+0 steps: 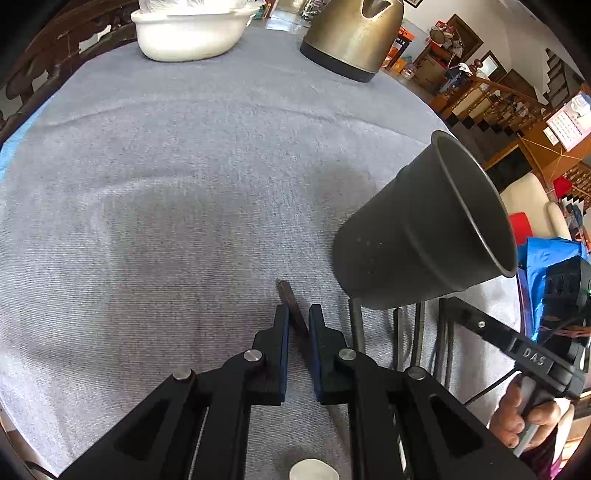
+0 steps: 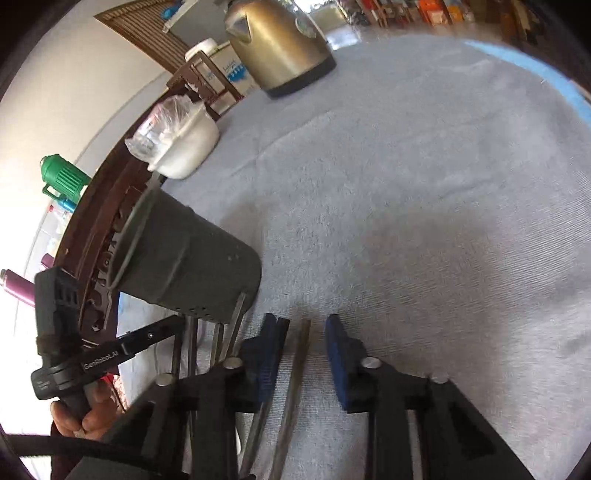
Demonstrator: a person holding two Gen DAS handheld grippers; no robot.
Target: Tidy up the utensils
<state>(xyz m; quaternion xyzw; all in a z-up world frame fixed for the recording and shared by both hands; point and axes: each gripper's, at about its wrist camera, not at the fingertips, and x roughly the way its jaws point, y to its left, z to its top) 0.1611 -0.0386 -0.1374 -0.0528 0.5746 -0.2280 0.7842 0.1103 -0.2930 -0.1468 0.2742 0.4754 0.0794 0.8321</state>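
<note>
A dark metal utensil holder (image 1: 424, 229) (image 2: 184, 258) stands on the grey tablecloth (image 1: 166, 192). Several dark sticks (image 1: 397, 332) (image 2: 218, 343) lie at its base. In the left wrist view, my left gripper (image 1: 297, 314) is open by a narrow gap. A dark chopstick tip (image 1: 290, 299) lies on the cloth between its fingertips and slants under the right finger. In the right wrist view, my right gripper (image 2: 304, 325) is open. A long chopstick (image 2: 295, 369) lies loose between its blue pads (image 2: 338, 354), with cloth showing on both sides. Each view shows the other gripper with a hand on its handle.
A brass-coloured kettle (image 1: 354, 37) (image 2: 277, 44) and a white bowl (image 1: 192, 33) (image 2: 188, 147) stand at the far side of the table. A carved wooden chair back (image 2: 99, 258) runs along the table's edge behind the holder. A small white object (image 1: 312, 469) lies near me.
</note>
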